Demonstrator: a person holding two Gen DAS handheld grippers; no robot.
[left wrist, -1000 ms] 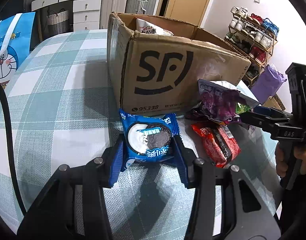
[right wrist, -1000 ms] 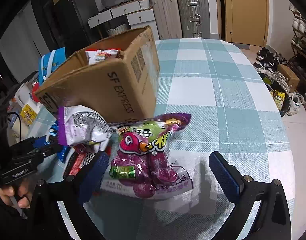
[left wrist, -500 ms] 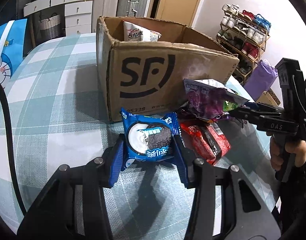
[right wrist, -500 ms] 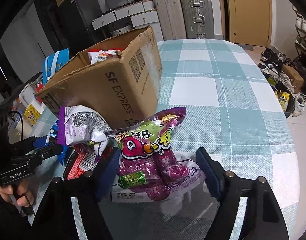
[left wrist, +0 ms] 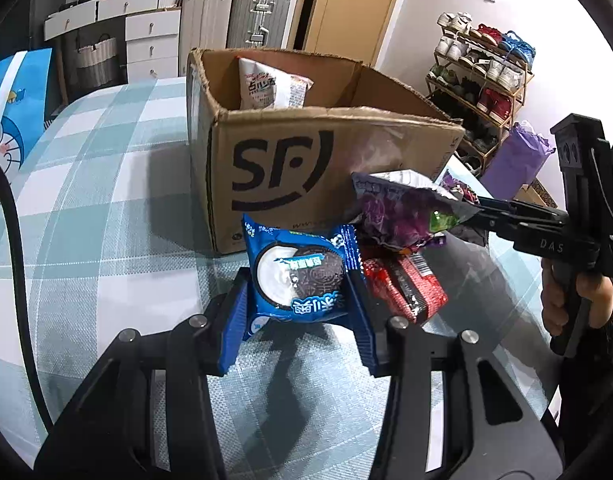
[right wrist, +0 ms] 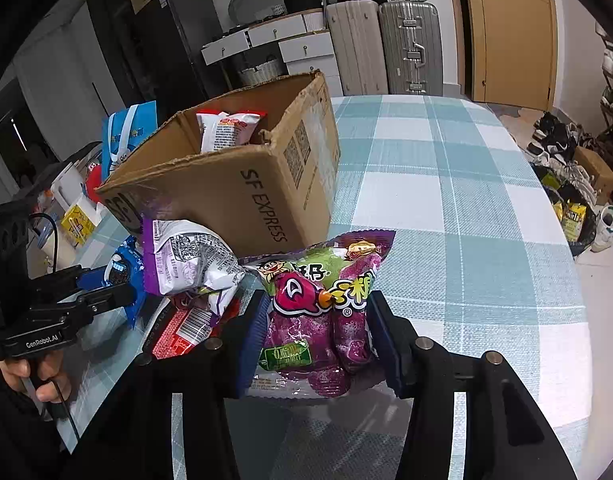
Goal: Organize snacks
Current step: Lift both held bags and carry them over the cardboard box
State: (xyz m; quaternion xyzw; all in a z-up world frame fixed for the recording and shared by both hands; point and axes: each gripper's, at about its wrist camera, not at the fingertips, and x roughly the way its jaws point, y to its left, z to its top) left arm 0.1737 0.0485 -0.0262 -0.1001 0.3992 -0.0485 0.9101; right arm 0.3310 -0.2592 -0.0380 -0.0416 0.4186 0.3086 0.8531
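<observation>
My left gripper (left wrist: pixel 300 286) is shut on a blue cookie packet (left wrist: pixel 296 268), held just above the checked tablecloth in front of the cardboard box (left wrist: pixel 306 168). My right gripper (right wrist: pixel 318 308) has its jaws closing around a purple candy bag (right wrist: pixel 318 280), and both blue pads touch the bag's sides. A purple and white snack bag (right wrist: pixel 186 256) and a red packet (left wrist: pixel 402 284) lie between the two grippers, against the box (right wrist: pixel 234 184). A white and red snack bag (left wrist: pixel 266 88) stands inside the box.
The checked tablecloth (right wrist: pixel 446 200) stretches right of the box to the table's rounded edge. A blue cartoon bag (left wrist: pixel 10 120) stands at the far left. Suitcases (right wrist: pixel 386 48), drawers and a shoe rack (left wrist: pixel 478 68) line the room beyond the table.
The right gripper's jaws have narrowed from wide open until the pads meet the purple candy bag. The left gripper keeps its hold on the cookie packet; the box looks slightly nearer and higher.
</observation>
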